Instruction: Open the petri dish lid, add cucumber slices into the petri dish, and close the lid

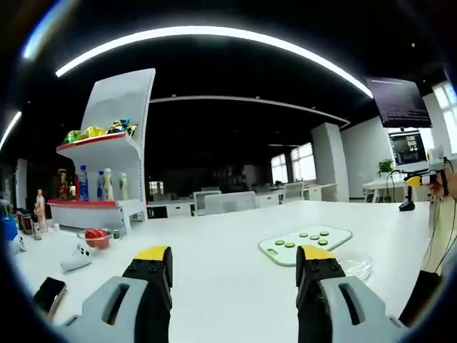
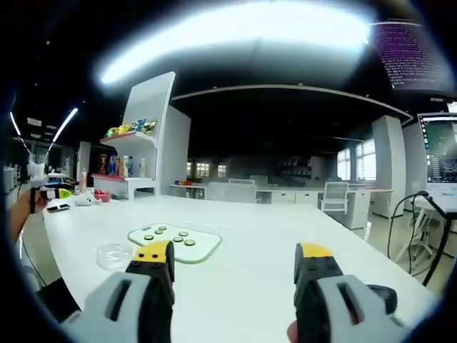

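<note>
In the left gripper view the left gripper (image 1: 235, 268) rises from the bottom edge with its yellow-tipped fingers (image 1: 151, 254) spread wide and nothing between them, held above a white tabletop (image 1: 214, 243). Right of centre lies a pale green cutting board (image 1: 305, 244) carrying cucumber slices (image 1: 308, 236); they are small and hard to count. Just beside the board's lower right corner sits the clear petri dish (image 1: 355, 263), partly hidden behind the right finger, and whether its lid is on cannot be made out. At the left of the frame stands a white display shelf (image 1: 107, 153) with bottles and packets, too blurred to name. In the right gripper view the right gripper (image 2: 234, 268) is likewise open and empty; the cutting board (image 2: 175, 242) lies lower left of centre, the slices (image 2: 170, 234) on it, and the petri dish (image 2: 114, 255) rests just to the left of the board, faint against the tabletop (image 2: 285, 236).
</note>
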A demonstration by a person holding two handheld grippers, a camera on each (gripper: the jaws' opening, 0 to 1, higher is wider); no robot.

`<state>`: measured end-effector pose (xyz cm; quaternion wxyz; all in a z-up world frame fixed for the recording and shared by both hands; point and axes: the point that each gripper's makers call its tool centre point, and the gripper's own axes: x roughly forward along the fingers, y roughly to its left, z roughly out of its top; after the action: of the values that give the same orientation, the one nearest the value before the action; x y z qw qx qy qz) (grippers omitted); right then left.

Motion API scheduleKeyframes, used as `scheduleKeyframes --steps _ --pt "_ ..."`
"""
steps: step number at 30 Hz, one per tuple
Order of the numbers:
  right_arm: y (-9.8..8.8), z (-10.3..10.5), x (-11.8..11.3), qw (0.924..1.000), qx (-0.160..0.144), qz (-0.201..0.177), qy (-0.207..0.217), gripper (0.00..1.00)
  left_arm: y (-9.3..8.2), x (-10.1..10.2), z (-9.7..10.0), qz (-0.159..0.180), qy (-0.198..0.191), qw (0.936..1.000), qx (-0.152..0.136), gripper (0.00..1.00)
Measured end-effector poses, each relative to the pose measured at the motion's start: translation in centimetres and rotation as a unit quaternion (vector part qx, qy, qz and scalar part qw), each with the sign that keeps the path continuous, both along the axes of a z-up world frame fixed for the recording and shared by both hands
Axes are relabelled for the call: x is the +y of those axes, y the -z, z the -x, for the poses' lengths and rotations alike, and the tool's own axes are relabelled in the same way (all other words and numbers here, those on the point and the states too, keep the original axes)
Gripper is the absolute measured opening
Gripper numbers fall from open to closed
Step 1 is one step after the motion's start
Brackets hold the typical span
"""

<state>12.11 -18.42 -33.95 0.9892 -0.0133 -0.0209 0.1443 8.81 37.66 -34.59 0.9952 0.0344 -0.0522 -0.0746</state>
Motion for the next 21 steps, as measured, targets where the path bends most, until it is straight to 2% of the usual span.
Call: scheduleKeyframes --steps 21 --pt "-0.8 0.5 0.3 0.9997 -0.015 -0.012 -0.017 0.68 0.3 -1.4 0.3 -0.012 0.021 0.9997 0.006 0.7"
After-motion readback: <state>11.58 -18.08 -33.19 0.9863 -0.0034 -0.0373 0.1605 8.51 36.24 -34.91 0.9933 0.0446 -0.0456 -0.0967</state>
